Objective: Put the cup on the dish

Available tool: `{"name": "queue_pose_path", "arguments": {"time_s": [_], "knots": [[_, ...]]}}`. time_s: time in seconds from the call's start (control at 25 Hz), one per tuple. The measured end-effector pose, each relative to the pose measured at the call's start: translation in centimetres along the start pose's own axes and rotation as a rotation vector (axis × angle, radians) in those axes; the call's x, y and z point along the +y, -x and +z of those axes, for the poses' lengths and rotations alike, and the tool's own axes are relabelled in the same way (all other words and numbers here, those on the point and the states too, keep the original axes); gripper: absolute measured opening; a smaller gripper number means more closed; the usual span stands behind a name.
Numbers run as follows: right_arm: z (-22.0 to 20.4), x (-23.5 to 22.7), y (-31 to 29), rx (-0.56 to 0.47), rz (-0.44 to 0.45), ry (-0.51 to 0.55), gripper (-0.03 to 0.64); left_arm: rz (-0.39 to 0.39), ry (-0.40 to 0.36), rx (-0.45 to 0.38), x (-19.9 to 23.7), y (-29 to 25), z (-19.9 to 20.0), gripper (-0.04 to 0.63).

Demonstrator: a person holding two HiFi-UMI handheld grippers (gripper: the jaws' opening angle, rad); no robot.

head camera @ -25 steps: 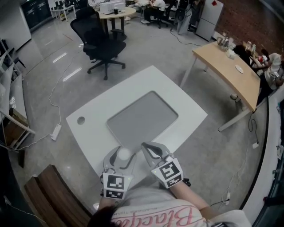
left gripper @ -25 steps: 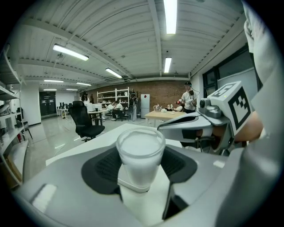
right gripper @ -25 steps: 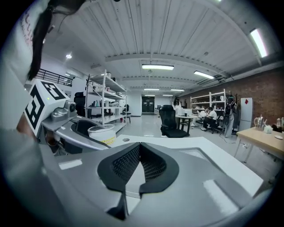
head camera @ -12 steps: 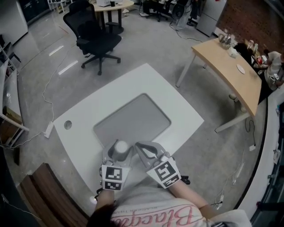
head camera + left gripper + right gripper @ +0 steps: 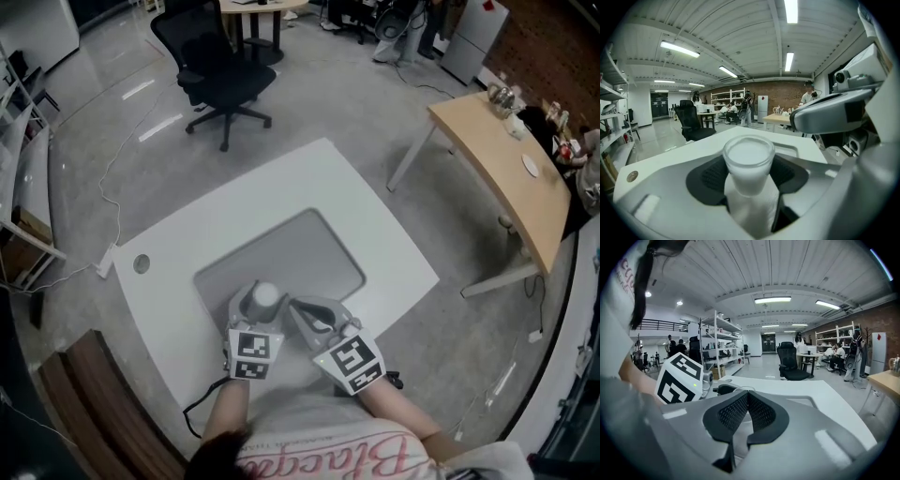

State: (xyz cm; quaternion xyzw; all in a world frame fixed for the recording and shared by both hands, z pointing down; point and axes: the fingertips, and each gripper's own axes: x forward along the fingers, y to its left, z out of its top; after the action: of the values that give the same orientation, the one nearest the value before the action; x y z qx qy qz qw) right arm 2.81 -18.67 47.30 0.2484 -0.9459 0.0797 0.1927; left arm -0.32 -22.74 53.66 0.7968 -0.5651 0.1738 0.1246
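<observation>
My left gripper [image 5: 260,307] is shut on a white, frosted cup [image 5: 265,296], held upright over the near edge of the grey rectangular dish [image 5: 291,253] set in the white table [image 5: 375,216]. In the left gripper view the cup [image 5: 749,161] stands between the two black pads [image 5: 712,177], which press on its sides. My right gripper [image 5: 302,311] hovers just right of the cup, jaws shut with nothing in them. In the right gripper view its pads [image 5: 733,411] meet, and the cup's rim [image 5: 738,390] shows just behind them.
A round cable hole [image 5: 141,264] sits near the table's left corner. A black office chair [image 5: 225,80] stands beyond the table and a wooden desk [image 5: 511,178] to the right. A brown bench [image 5: 94,412] lies at the lower left. A cable [image 5: 108,202] runs over the floor.
My left gripper has carried the cup forward from the table's near edge to over the near part of the grey dish. The right gripper moved along beside it.
</observation>
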Motion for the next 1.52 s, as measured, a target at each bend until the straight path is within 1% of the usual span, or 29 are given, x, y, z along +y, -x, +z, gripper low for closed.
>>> {"name": "queue_pose_path", "arguments": {"time_s": [0.2, 0.32, 0.48, 0.68, 0.88, 0.92, 0.96, 1.04, 1.08, 1.2, 1.28, 1.4, 1.52], "knots": [[-0.5, -0.9, -0.1, 0.018, 0.027, 0.004, 0.002, 0.026, 0.024, 0.026, 0.2, -2.4, -1.2, 0.261], [-0.7, -1.6, 0.1, 0.024, 0.034, 0.005, 0.003, 0.048, 0.026, 0.043, 0.4, -3.3, -1.7, 0.261], [-1.1, -2.0, 0.1, 0.036, 0.047, 0.027, 0.002, 0.061, 0.039, 0.05, 0.7, -4.2, -2.1, 0.261], [-1.4, -2.0, 0.1, 0.05, 0.062, 0.04, 0.002, 0.073, 0.008, 0.049, 0.6, -4.6, -2.3, 0.261], [-1.3, -1.7, 0.4, 0.046, 0.074, 0.048, 0.002, 0.105, 0.007, 0.049, 1.0, -4.9, -2.2, 0.263], [-1.4, -1.6, 0.5, 0.045, 0.076, 0.051, 0.002, 0.11, 0.007, 0.052, 1.0, -5.0, -2.3, 0.279], [-1.4, -1.5, 0.6, 0.044, 0.077, 0.054, 0.002, 0.111, 0.008, 0.053, 1.0, -5.0, -2.3, 0.312], [-1.5, -1.2, 0.7, 0.043, 0.08, 0.059, 0.002, 0.1, 0.013, 0.048, 0.9, -5.1, -2.3, 0.319], [-1.5, -1.1, 0.8, 0.042, 0.081, 0.061, 0.002, 0.091, 0.015, 0.04, 0.8, -5.1, -2.2, 0.34], [-1.4, -0.7, 0.9, 0.035, 0.079, 0.062, 0.002, 0.086, 0.018, 0.023, 0.7, -4.8, -2.0, 0.429], [-1.3, -0.5, 1.0, 0.031, 0.077, 0.059, 0.002, 0.09, 0.025, 0.019, 0.7, -4.5, -1.8, 0.44], [-1.5, -0.1, 1.4, 0.026, 0.073, 0.058, 0.003, 0.093, 0.041, 0.001, 0.4, -3.6, -1.4, 0.44], [-1.4, 0.7, 1.6, 0.017, 0.067, 0.054, 0.003, 0.086, 0.036, -0.007, 0.1, -2.3, -0.9, 0.43]]}}
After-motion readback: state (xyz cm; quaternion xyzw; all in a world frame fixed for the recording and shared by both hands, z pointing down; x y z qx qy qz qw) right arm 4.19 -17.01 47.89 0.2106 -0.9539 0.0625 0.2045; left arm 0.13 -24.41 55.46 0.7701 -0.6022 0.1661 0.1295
